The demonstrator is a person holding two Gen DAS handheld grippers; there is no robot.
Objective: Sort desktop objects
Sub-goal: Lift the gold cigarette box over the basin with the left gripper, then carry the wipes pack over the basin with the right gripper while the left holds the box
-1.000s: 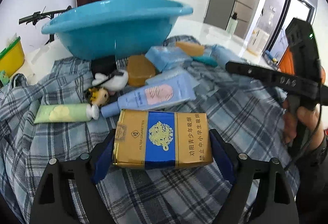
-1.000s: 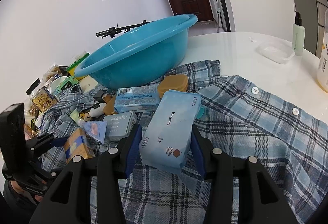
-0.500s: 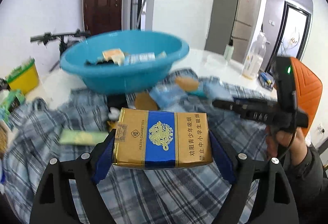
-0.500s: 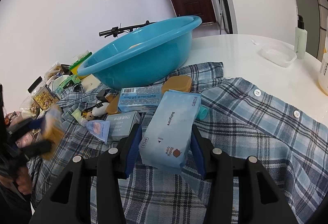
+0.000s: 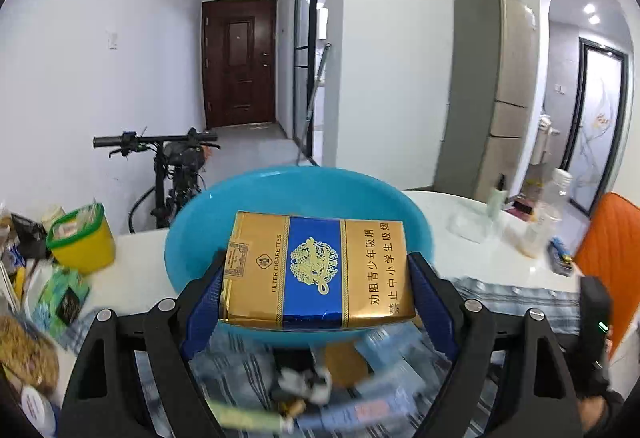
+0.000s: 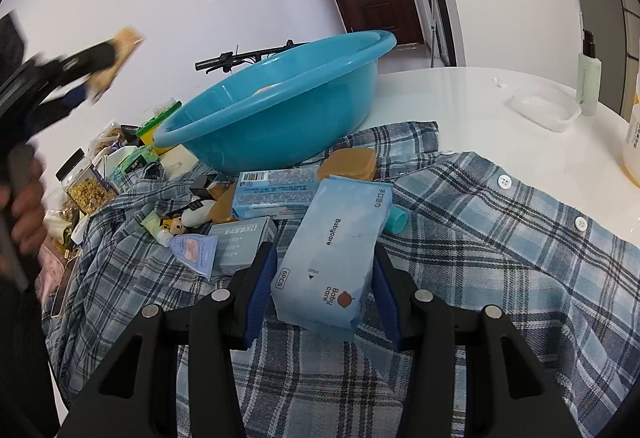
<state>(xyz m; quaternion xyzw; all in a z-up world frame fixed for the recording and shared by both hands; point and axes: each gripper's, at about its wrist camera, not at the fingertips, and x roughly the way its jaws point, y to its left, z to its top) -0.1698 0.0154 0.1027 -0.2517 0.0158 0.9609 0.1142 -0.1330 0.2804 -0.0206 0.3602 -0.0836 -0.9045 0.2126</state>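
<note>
Lifted off the plaid shirt [image 6: 480, 238] since a second ago, the left gripper [image 5: 318, 288] keeps its jaws clamped on the gold-and-blue cigarette pack [image 5: 316, 272], now at frame centre before the blue basin [image 5: 192, 238]. Right gripper [image 6: 324, 292], unmoved, grips the Babycare wipes pack [image 6: 336, 250] low on the shirt.

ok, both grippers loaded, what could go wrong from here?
1. The cigarette pack is pinched only at its ends by the left gripper; released short of the blue basin, it could hit the rim.
2. The soft tissue pack in the right gripper may sag or slip when lifted off the plaid shirt.
</note>
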